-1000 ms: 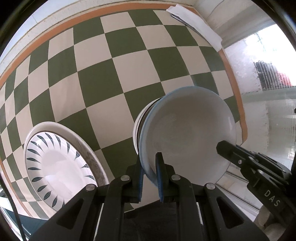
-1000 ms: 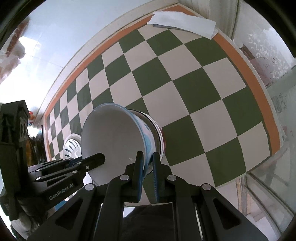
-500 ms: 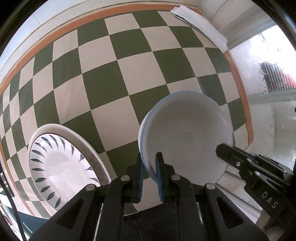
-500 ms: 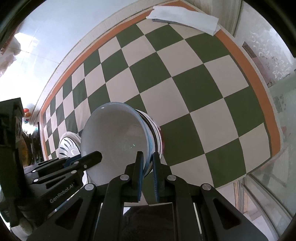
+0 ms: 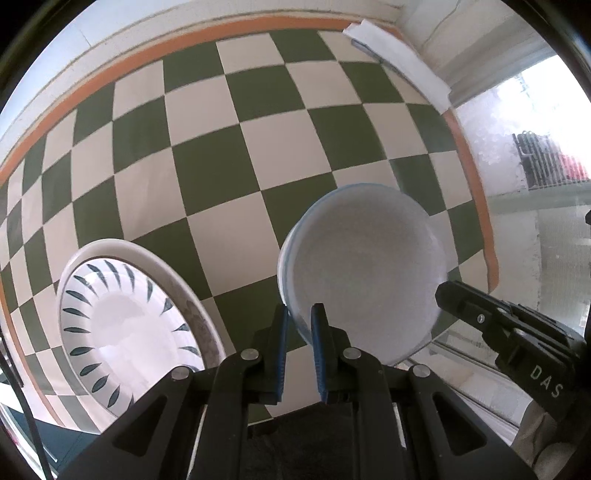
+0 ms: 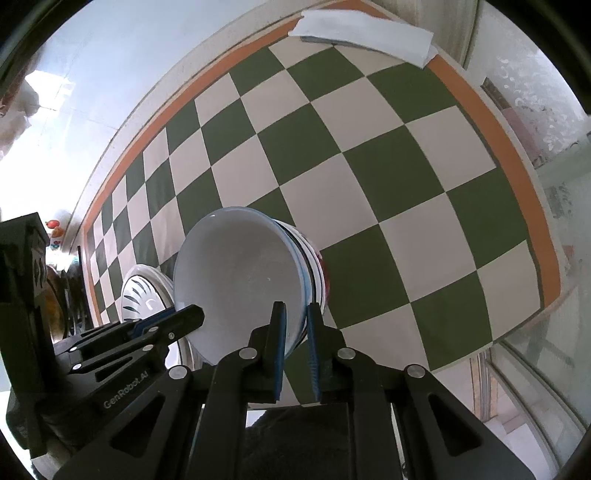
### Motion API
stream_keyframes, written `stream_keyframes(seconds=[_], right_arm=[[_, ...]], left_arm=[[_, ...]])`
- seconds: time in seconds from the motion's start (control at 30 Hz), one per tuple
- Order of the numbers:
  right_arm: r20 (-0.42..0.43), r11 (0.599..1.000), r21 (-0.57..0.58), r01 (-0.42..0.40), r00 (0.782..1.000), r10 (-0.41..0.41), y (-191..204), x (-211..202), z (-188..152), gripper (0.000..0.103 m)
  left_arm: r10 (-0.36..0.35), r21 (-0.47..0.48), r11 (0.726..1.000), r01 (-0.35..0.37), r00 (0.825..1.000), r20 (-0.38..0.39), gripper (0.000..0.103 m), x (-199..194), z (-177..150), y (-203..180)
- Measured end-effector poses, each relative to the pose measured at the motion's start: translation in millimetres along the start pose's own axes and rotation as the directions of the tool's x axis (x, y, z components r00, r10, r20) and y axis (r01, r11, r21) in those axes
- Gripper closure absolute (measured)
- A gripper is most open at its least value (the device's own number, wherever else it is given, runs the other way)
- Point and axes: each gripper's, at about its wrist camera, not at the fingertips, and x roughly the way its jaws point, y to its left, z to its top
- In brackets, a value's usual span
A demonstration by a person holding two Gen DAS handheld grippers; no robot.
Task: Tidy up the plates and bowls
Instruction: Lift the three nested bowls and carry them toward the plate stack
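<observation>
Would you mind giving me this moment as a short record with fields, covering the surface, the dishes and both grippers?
surface: checkered tablecloth, green and white, orange border
bowls: white bowl nested on top of the bowl stack
plates: leaf-pattern plate atop the plate stack, left of the bowls
left gripper: shut on the white bowl's rim
right gripper: shut on the opposite rim
other: folded white paper at the far corner

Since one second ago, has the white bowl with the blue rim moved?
Yes. The white blue-rimmed bowl went down onto the bowl stack, hiding it in the left view, while the leaf-patterned plate stayed.
</observation>
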Motion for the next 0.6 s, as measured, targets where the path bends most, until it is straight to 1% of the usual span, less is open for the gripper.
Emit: stream_keyframes(seconds=[0.1,0.23,0.3,0.33,0.37,0.43,0.5,0.6], right_arm=[[0.026,1.0,-0.028,-0.003,1.0,0.004,7.7,-14.3,-7.0,0.089],[0.07,0.996,-0.085,0.015,0.998,-0.009,23.8,-39.2,-25.3,0.089],[0.092,0.993,-0.111,0.028,0.996,-0.018,31.8,-52.3,-36.4,0.088],[0.105,0.992,-0.122,0.037,0.994,-0.024,35.6,-59.3,-43.1,0.083],[0.119,0.99,-0.131,0.045,0.992,-0.029,38.3,-65.9,-48.9,0.077],[0.143,0.988,-0.145,0.055,0.989,-0.034,42.8,-78.9,-60.2,0.07],[0.162,0.986,-0.157,0.062,0.986,-0.036,47.9,-90.9,-70.0,0.066],[0.19,0.983,-0.171,0.069,0.981,-0.035,54.5,-106.2,-83.4,0.057]], left_arm=[[0.002,0.014,1.0,-0.003,0.999,0.038,0.092,-17.3,-10.2,-1.2],[-0.001,0.03,1.0,-0.002,0.996,0.09,0.092,-45.8,-28.4,-1.5],[0.008,0.044,0.999,-0.014,0.99,0.137,0.088,-63.7,-38.7,-1.2],[0.009,0.045,0.999,-0.016,0.988,0.153,0.087,-70.5,-42.3,-0.2],[0.004,0.048,0.999,-0.013,0.986,0.168,0.084,-78.1,-46.5,0.9],[-0.001,0.053,0.999,-0.01,0.981,0.195,0.077,-91.8,-54.3,3.7],[-0.007,0.058,0.998,-0.006,0.975,0.22,0.07,-104.0,-61.6,7.3],[-0.02,0.055,0.998,0.007,0.972,0.235,0.065,-116.8,-71.1,13.8]])
